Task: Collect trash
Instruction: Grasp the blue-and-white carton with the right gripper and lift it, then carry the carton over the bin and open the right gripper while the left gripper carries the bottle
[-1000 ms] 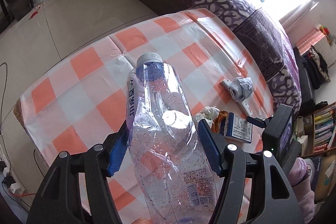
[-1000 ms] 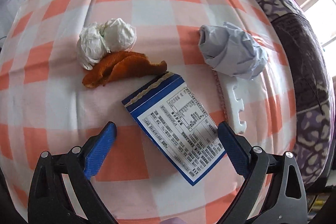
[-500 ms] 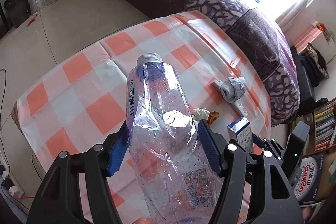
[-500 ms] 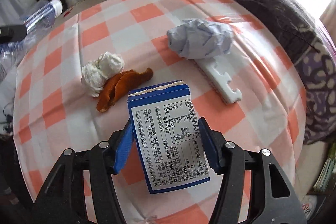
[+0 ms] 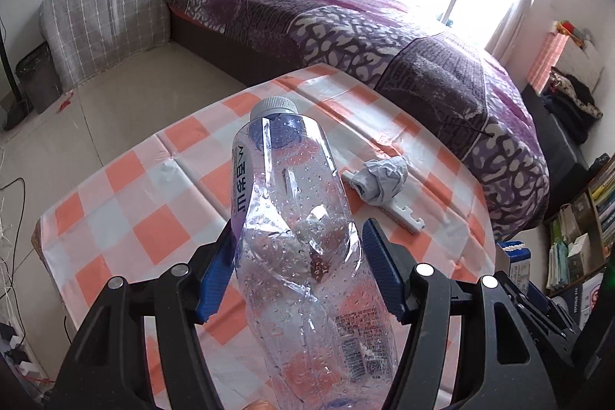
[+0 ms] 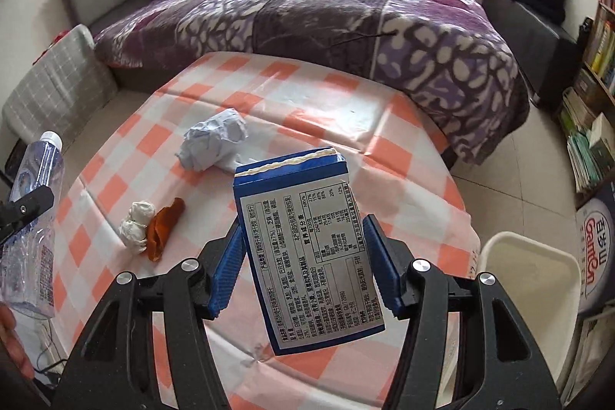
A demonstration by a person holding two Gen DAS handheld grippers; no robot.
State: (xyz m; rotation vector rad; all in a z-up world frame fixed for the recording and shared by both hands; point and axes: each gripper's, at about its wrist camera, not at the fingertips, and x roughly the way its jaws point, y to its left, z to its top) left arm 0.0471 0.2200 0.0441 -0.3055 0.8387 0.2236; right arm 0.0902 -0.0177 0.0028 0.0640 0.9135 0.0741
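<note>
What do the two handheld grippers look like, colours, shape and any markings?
Both match. The left gripper and the right gripper each have a black plastic frame branching into two angular arms with open cut-outs, round silver bolt heads at the pivots, and ribbed blue pads lining the jaws. No cables, lettering or sleeves are visible.

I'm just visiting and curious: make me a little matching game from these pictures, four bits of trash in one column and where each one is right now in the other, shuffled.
Things:
1. crumpled clear plastic water bottle
2. blue and white printed carton
3. crumpled pale blue paper ball
4. curled orange peel

Places:
A. on the checked tablecloth, against a white tissue wad
B. gripped in the right gripper
C. on the tablecloth, on top of a white notched plastic strip
D. gripped in the left gripper

Pairs: 1-D, 2-B, 3-C, 4-A
</note>
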